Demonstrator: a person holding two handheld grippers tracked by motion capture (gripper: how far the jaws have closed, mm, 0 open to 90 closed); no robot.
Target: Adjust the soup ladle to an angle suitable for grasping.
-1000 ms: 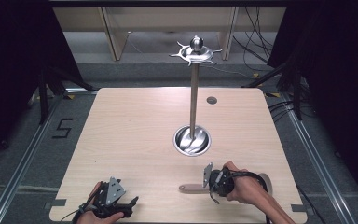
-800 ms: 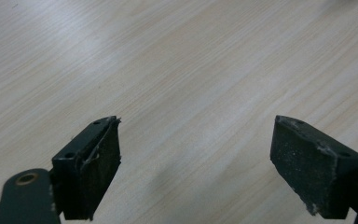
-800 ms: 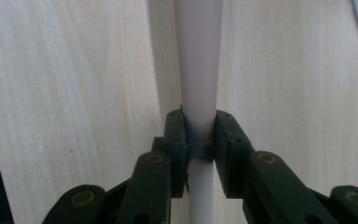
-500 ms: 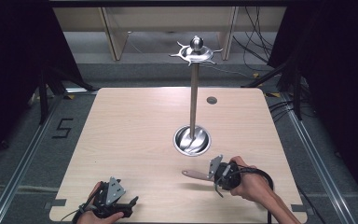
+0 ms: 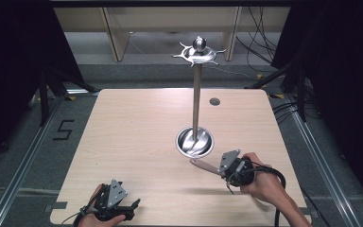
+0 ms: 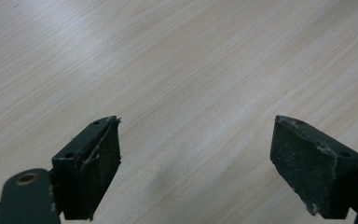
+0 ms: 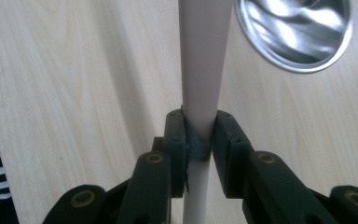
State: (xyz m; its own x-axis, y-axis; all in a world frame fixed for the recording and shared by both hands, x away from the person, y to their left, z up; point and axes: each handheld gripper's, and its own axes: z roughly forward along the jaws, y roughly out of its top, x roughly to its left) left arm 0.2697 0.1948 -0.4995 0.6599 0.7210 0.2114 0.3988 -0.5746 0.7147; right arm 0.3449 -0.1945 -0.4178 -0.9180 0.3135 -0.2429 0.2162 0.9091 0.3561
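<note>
Pale wood covers the table, which stands on a grey floor with dark curtains at both sides and a light shelf unit behind it. From the high view, a metal stand rises from a round shiny base a little right of the table's middle, with a ball and a ring of hooks at its top. Near the front right edge, the right gripper is held in the person's hand, lifted and turned toward the stand. A pale pinkish handle sticks out of it, its far tip just beside the base's near rim; whether they touch I cannot tell. At the front left corner, the left gripper sits low over the table edge in the other hand.

From the left gripper view, the left gripper has its 2 black jaws spread wide, with only bare wood grain between them and nothing held.

From the right gripper view, the right gripper has its 2 jaws pressed tight against the handle, which runs straight up between them and out of the top of the view. The shiny base lies at the upper right, just beside the handle.
</note>
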